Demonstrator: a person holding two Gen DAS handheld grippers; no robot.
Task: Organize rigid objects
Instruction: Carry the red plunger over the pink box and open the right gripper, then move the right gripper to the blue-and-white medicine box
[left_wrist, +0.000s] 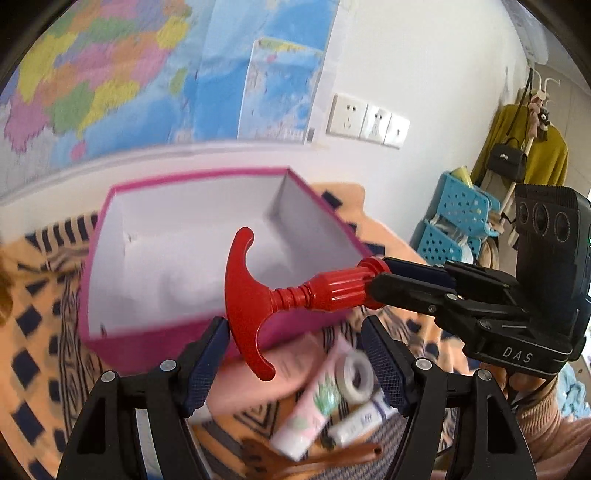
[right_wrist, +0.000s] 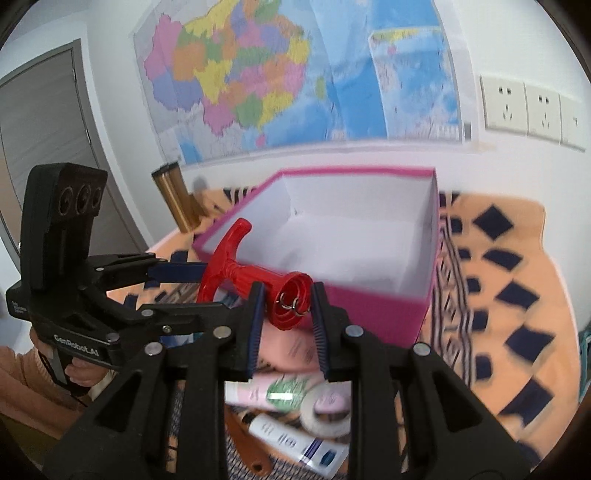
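A red T-handled plastic tool (left_wrist: 280, 295) hangs in the air in front of an open pink box (left_wrist: 207, 251) with a white inside. My right gripper (right_wrist: 287, 306) is shut on the tool's round ribbed end (right_wrist: 291, 304), and it shows from the side in the left wrist view (left_wrist: 376, 288). My left gripper (left_wrist: 295, 365) is open, with the tool's curved handle just above and between its fingers. It shows in the right wrist view (right_wrist: 177, 284) beside the handle (right_wrist: 225, 254). The box (right_wrist: 354, 236) looks empty.
Below the grippers lie a pink tube (left_wrist: 314, 406), a roll of tape (left_wrist: 356, 374), a white tube (right_wrist: 295, 439) and a wooden utensil (left_wrist: 314, 459) on an orange patterned cloth (right_wrist: 517, 280). A gold flask (right_wrist: 177, 195) stands left of the box. Blue baskets (left_wrist: 454, 221) stand by the wall.
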